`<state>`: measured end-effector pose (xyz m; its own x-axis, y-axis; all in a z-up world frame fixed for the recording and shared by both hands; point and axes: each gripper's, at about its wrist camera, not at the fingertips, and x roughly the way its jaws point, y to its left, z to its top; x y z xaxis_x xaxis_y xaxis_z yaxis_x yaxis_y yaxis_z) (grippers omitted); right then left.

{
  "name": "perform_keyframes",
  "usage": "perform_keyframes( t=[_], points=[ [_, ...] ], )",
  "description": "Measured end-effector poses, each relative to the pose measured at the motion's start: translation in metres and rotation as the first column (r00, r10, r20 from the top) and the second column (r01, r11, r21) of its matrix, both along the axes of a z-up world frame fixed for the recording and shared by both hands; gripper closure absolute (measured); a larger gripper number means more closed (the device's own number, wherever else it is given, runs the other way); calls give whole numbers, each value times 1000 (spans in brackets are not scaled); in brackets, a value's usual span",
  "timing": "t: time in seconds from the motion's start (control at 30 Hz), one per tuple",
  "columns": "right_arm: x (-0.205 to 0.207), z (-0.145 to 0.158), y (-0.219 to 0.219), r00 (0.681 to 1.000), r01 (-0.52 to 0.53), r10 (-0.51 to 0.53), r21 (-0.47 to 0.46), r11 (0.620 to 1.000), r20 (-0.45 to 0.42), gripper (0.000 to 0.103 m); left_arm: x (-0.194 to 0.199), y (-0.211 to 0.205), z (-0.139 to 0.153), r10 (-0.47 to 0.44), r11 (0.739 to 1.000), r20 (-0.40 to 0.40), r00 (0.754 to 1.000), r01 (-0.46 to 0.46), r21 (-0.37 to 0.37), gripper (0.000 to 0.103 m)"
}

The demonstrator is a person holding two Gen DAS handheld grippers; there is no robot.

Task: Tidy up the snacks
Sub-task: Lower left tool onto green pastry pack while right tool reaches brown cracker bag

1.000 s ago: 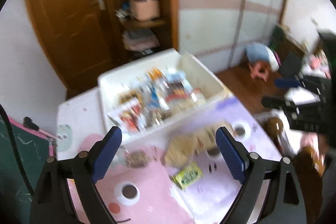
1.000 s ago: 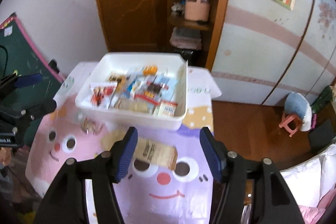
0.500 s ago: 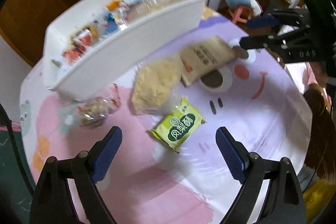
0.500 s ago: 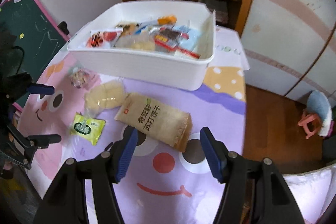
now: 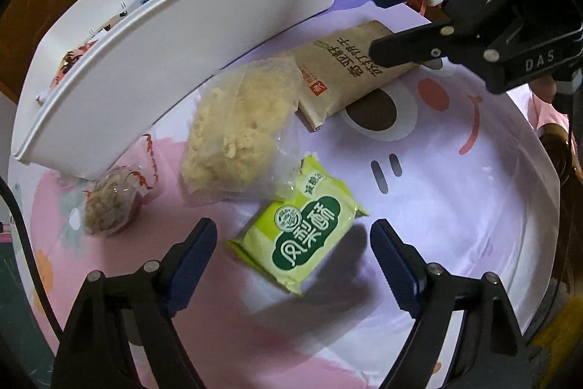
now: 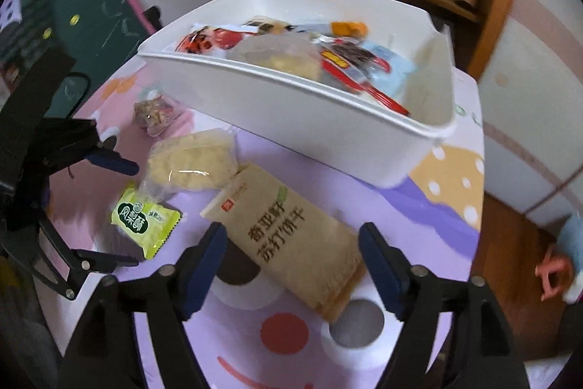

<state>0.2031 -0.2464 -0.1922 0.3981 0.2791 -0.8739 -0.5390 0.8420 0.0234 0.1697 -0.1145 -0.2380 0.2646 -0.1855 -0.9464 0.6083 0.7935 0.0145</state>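
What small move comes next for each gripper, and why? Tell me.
Probably lower both a little further and close. The left gripper is open around the green packet, and the right gripper is open around the brown cracker pack. Neither is gripped yet. Both lie on the table mat beside the white bin.

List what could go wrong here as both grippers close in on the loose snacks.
1. The left gripper is open around the green packet, whose corner touches the clear crumbly bag; closing may snag it.
2. The right gripper, jaws just opened, straddles only one end of the long brown cracker pack; it may droop or slip.
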Motion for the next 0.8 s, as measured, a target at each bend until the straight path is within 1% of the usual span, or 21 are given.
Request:
perform_keyframes(
  t=[0.1,0.17,0.23,0.27,0.37,0.5,0.57,0.67,0.73,0.8],
  points=[
    [5,-4,3,999,-32,33,9,999,-15,26,4,0,-4,10,1000,-17,1000,-10,-14,25],
    [9,-8,4,998,-52,53,15,999,-34,26,5,-1,-5,16,1000,-10,1000,-16,-15,28],
    [13,-13,5,997,-56,57,4,998,-47,26,6,-2,-4,22,1000,-6,1000,-22,-22,32],
    [14,-15,5,996,-59,59,7,998,-61,26,7,-2,-4,27,999,-5,1000,-27,-25,34],
    [17,-21,4,993,-66,68,23,998,-102,26,9,-3,-2,48,998,-13,999,-49,-42,38],
    [16,-20,5,989,-79,82,24,997,-125,25,19,5,4,73,996,-19,997,-74,-59,46],
    [12,-19,7,984,-104,106,24,994,-146,24,21,8,6,86,994,-26,996,-88,-67,52],
    [3,-18,14,976,-159,154,-22,987,-154,23,22,11,8,101,992,-38,994,-104,-73,55],
    [0,-19,17,974,-180,170,-54,982,-152,23,20,16,8,110,991,-43,993,-113,-78,56],
    [2,-17,19,978,-181,169,-96,979,-121,23,19,17,9,116,990,-46,992,-119,-82,56]
  ],
)
